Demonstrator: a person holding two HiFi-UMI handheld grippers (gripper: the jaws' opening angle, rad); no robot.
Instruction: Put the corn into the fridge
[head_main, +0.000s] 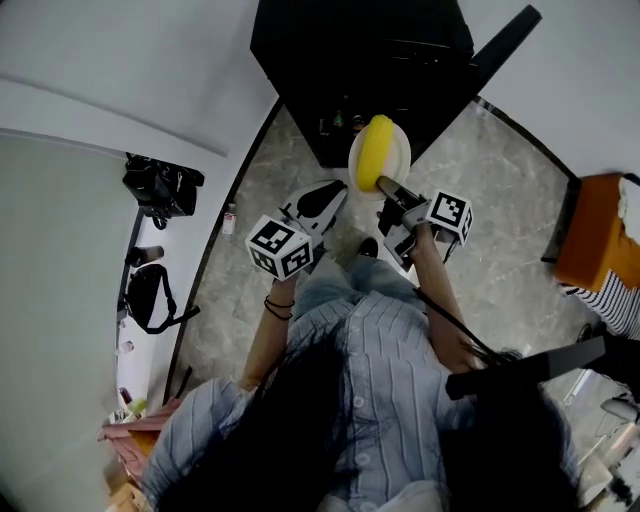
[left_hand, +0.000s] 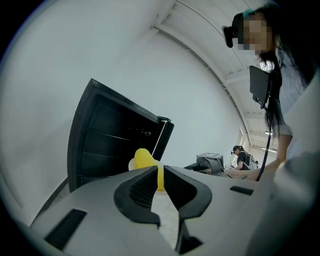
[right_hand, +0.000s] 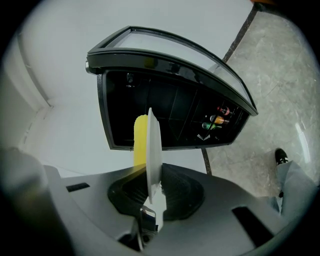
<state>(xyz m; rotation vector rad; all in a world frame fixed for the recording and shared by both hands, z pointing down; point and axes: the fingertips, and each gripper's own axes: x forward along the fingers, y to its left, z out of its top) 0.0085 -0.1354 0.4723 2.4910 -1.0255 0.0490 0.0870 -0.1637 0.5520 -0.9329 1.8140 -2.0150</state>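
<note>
A yellow corn cob (head_main: 375, 150) lies on a white plate (head_main: 402, 140). My right gripper (head_main: 385, 187) is shut on the plate's rim and holds it up before the open black fridge (head_main: 370, 60). In the right gripper view the plate (right_hand: 154, 150) stands edge-on between the jaws, the corn (right_hand: 140, 140) is on its left face, and the dark fridge (right_hand: 165, 110) lies beyond. My left gripper (head_main: 330, 195) hangs just left of the plate, jaws together and empty. Its view shows the corn (left_hand: 145, 159) and the fridge (left_hand: 115, 145) past the left gripper (left_hand: 160, 175).
Small bottles (right_hand: 217, 122) stand low inside the fridge. The fridge door (head_main: 505, 45) is swung out to the right. A white counter at left carries a black bag (head_main: 160, 185). An orange box (head_main: 600, 235) is at the right. Another person (left_hand: 242, 157) sits far off.
</note>
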